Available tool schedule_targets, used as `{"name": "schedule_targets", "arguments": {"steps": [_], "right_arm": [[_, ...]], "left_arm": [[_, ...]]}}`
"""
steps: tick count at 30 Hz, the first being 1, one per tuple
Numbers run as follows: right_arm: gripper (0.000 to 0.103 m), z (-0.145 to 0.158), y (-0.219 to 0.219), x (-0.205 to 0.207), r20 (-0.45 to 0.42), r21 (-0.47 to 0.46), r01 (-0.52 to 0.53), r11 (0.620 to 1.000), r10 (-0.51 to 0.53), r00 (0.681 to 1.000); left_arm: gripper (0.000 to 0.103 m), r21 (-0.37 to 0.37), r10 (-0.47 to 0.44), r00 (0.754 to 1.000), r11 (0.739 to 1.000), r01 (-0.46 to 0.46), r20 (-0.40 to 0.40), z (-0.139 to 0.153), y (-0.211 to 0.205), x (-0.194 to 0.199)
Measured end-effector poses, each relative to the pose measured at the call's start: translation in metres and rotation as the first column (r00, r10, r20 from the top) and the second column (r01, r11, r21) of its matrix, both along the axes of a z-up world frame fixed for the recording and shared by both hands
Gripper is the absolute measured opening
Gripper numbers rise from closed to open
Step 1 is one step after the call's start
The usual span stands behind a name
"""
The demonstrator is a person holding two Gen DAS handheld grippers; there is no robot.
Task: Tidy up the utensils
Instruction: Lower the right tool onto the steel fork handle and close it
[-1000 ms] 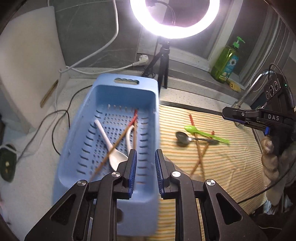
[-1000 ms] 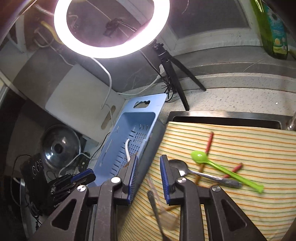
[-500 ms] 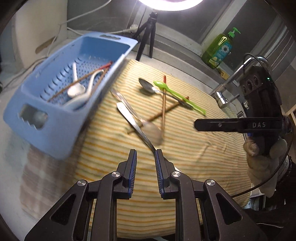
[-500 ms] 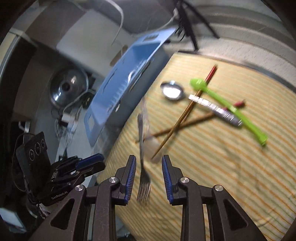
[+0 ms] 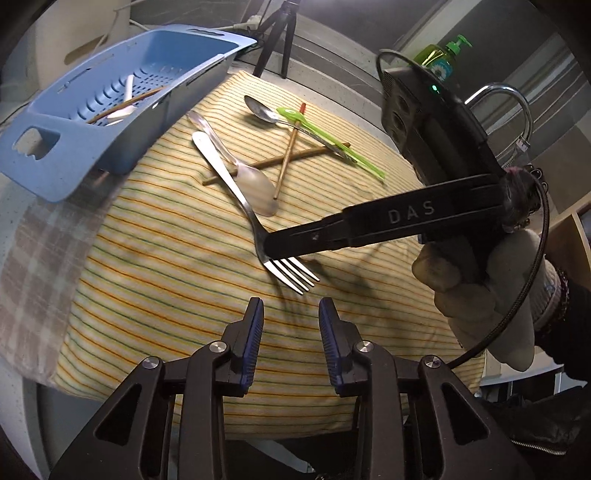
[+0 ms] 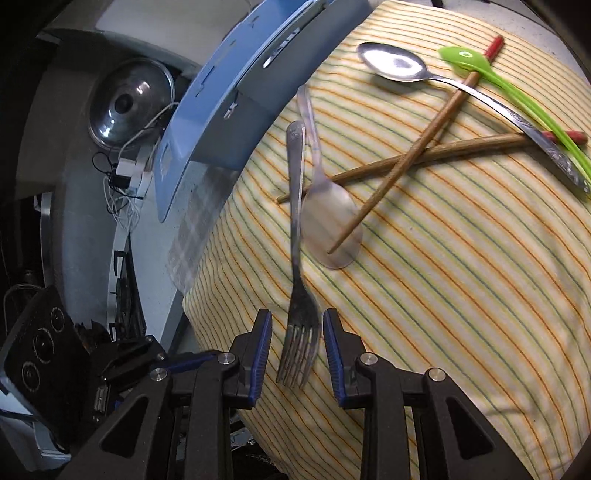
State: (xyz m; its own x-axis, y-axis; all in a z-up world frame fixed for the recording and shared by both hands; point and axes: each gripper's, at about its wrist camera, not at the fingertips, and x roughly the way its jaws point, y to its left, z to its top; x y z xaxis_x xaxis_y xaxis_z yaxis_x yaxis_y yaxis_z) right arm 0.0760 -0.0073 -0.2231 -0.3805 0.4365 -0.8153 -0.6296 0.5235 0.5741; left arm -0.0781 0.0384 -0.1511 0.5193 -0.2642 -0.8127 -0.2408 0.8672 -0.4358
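Observation:
A metal fork [image 5: 291,275] [image 6: 300,325] lies on the striped cloth [image 5: 166,280] [image 6: 461,295], tines toward me. My right gripper [image 6: 297,345] is open with its jaws either side of the fork's tines; from the left wrist view its finger [image 5: 369,229] crosses the fork's neck. My left gripper [image 5: 291,339] is open and empty, just short of the tines. A clear plastic spoon [image 5: 255,188] [image 6: 330,225], two brown chopsticks [image 5: 286,160] [image 6: 399,162], a metal spoon [image 5: 264,110] [image 6: 395,64] and a green spoon [image 5: 325,138] [image 6: 491,77] lie beyond. The blue basket [image 5: 77,147] [image 6: 221,110] holds a white spoon and chopsticks.
A green soap bottle [image 5: 439,61] and a tap [image 5: 517,107] stand at the back right. A tripod [image 5: 280,33] stands behind the cloth. A pot lid [image 6: 129,103] and cables lie left of the basket.
Both grippers swung from the basket toward the cloth and came down over the fork. The right gripper's jaws now flank the fork's tines. Both grippers have opened wider.

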Motion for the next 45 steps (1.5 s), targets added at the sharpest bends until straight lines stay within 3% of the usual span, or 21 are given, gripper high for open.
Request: {"name": "schedule_targets", "arguments": {"steps": [4,16,26,35,45], "right_arm": [[0.026,0.001,0.012,-0.007,0.020,-0.014,-0.040,0.999,0.040,0.999],[0.026,0.000,0.034,-0.022,-0.035,0.011,-0.083,0.996,0.084,0.996],[0.026,0.005,0.043,0.012,-0.039,0.027,-0.011,1.000,0.012,0.999],[0.026,-0.008,0.058,0.017,-0.044,0.013,-0.005,1.000,0.006,0.999],[0.025,-0.011,0.059,0.014,-0.049,0.033,-0.001,0.999,0.002,0.999]], "left_arm": [[0.029,-0.007,0.010,1.000,1.000,-0.010,-0.008,-0.004,-0.001,-0.001],[0.029,0.099,0.054,0.998,0.994,-0.050,-0.043,-0.001,0.006,-0.014],[0.029,0.112,0.066,0.996,0.992,-0.059,-0.062,-0.007,0.001,-0.007],[0.029,0.169,0.083,0.992,0.983,-0.067,-0.093,-0.014,-0.002,0.007],[0.029,0.171,0.085,0.990,0.983,-0.065,-0.110,-0.022,-0.002,0.011]]}}
